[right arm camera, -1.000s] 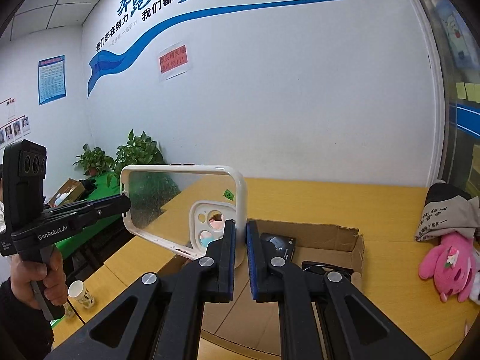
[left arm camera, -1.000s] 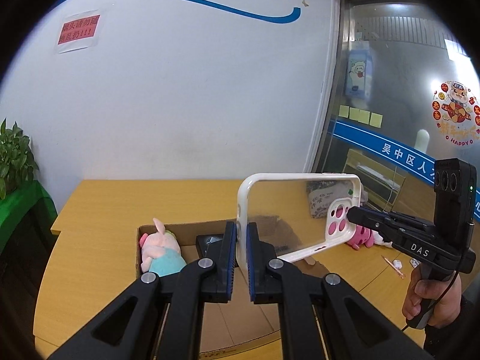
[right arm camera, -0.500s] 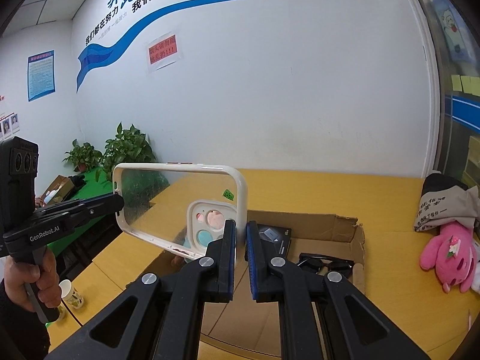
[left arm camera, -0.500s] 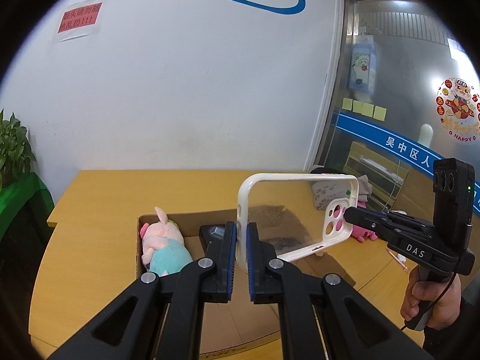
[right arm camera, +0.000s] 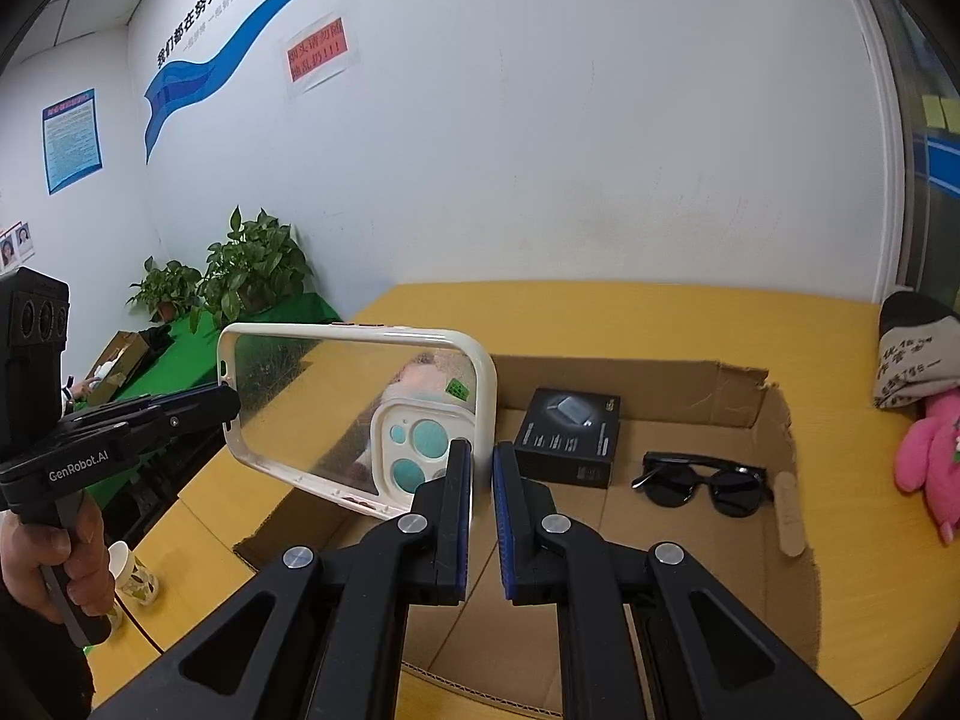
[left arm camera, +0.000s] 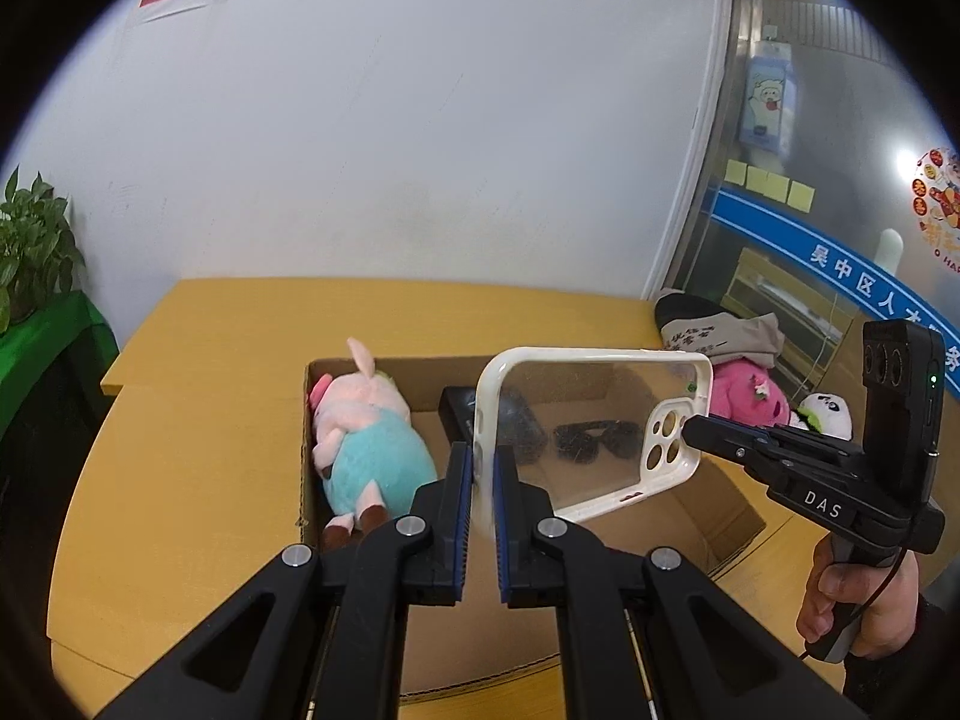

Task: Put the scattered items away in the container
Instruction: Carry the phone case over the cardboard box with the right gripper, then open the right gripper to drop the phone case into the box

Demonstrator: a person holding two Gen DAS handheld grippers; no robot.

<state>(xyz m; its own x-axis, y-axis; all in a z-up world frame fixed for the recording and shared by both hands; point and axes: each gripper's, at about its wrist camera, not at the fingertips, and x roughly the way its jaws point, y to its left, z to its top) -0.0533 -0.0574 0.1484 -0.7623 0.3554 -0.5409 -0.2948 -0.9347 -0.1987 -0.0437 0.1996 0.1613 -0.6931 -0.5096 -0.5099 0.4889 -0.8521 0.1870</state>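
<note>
My left gripper (left arm camera: 483, 468) fingers pinch one short end of phone case (left arm camera: 591, 423); my right gripper (right arm camera: 482, 468) fingers pinch opposite end. Case held level above cardboard box (right arm camera: 774, 420) on bench (left arm camera: 198, 420). In box, left to right: plush pig (left arm camera: 366, 450) at 9 o'clock, black packet (right arm camera: 570, 438), sunglasses (right arm camera: 702, 483) at 3 o'clock.

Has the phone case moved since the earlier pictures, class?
Yes. The phone case, gripped by both claws, has come down toward the cardboard box; its top edge now sits below the table's far edge.
</note>
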